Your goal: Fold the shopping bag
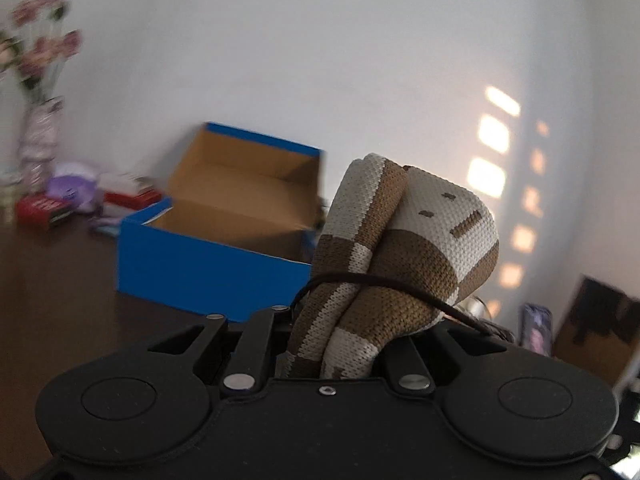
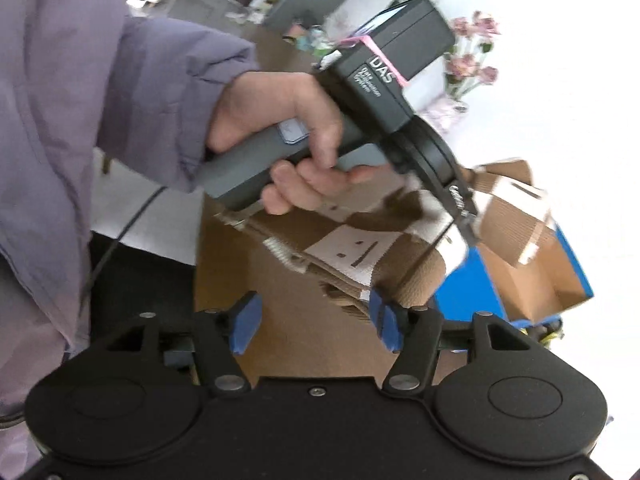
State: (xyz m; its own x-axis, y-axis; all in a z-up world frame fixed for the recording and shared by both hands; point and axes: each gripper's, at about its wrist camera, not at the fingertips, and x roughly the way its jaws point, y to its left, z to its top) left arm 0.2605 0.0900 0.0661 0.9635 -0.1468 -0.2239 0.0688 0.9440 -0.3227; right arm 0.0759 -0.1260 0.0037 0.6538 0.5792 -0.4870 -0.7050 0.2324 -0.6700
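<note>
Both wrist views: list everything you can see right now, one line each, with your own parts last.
shopping bag: one, brown and cream knit, bunched and clamped in the left gripper, held above the table
box: one, blue outside and brown inside, open, on the table beyond the bag
table: one, dark brown, under the box
flowers: one bunch, pink, in a vase at far left
small packages: several, red and purple, blurred, beside the vase
left gripper: black, shut on the bag
right gripper: black with blue pads, open, nothing between them
hand: one, gripping the left gripper's grey handle
sleeve: one, lilac
</note>
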